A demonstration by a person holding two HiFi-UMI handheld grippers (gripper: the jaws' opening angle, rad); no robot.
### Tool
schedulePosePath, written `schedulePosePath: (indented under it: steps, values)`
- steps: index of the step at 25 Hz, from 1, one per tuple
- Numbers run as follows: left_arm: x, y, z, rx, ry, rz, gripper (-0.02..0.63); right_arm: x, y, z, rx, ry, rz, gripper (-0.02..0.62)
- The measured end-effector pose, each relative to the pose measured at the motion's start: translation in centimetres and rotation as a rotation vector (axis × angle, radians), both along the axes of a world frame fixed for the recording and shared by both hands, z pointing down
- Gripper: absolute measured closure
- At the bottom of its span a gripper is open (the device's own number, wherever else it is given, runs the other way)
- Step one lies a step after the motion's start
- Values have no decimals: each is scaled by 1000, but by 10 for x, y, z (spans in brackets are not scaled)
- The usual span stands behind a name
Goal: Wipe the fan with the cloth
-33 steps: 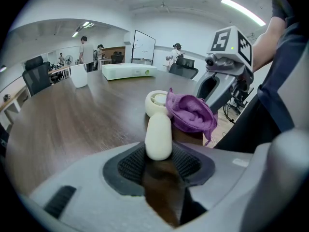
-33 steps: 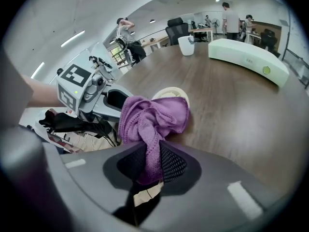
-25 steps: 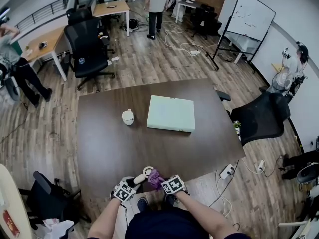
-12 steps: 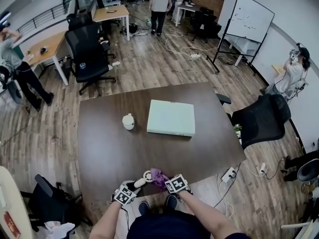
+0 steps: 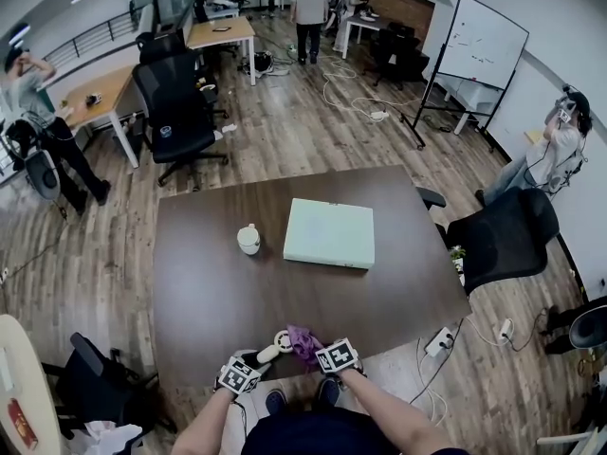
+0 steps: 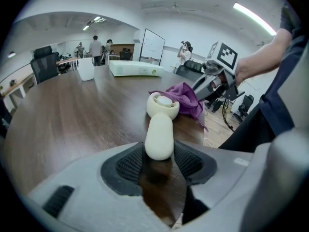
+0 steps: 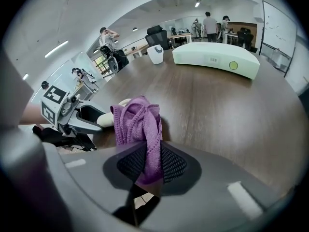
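The white fan lies at the bench's near edge, its handle gripped in the left tongs, whose jaws have just been opening. The right tongs pinch the purple cloth, which touches the fan's head.

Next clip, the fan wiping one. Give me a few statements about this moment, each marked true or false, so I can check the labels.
1. The purple cloth is clamped in the right hand-held gripper. True.
2. The fan has its handle between the jaws of the left hand-held gripper. True; those jaws have just been opening a little, with the handle between them.
3. The white cup stands on top of the pale green box. False: it stands on the table, beside the box and apart from it.
4. The fan is at the table's far edge. False: it is at the near edge, right in front of the person.
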State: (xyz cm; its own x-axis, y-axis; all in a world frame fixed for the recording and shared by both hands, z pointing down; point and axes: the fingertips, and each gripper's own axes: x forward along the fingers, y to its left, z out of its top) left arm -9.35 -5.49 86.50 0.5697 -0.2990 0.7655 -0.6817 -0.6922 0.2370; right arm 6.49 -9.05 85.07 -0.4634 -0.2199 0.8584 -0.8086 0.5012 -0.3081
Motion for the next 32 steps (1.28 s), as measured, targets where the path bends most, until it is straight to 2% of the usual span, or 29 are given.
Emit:
schedulePosePath:
  steps: [1, 2, 5, 10, 13, 15, 18, 24, 26, 32]
  values:
    - [-1, -1, -1, -6, 4, -25, 392, 0, 1, 0, -1, -3, 4, 511]
    - [-3, -3, -2, -5, 4, -50, 342, 1, 1, 0, -2, -6, 10, 511]
    - [-5, -17, -11, 16, -5, -83, 293, 2, -4, 0, 1, -18, 18, 511]
    - [24, -36, -22, 79, -77, 53, 240, 8, -5, 3, -5, -45, 48, 511]
    - [49, -41, -22, 69, -150, 153, 212, 11, -4, 3, -7, -71, 80, 511]
    - [60, -43, -15, 52, -194, 185, 202, 11, -3, 3, -8, -86, 95, 511]
    - [70, -50, -7, 33, -245, 187, 186, 15, -2, 1, -9, -100, 104, 509]
    - [83, -55, 7, -26, -274, 206, 189, 22, -2, 5, 1, -121, 87, 510]
    - [87, -58, 8, -22, -277, 203, 241, 24, -2, 5, -3, -128, 80, 509]
    - [94, -64, 9, -4, -269, 196, 242, 29, -5, 6, -6, -156, 80, 510]
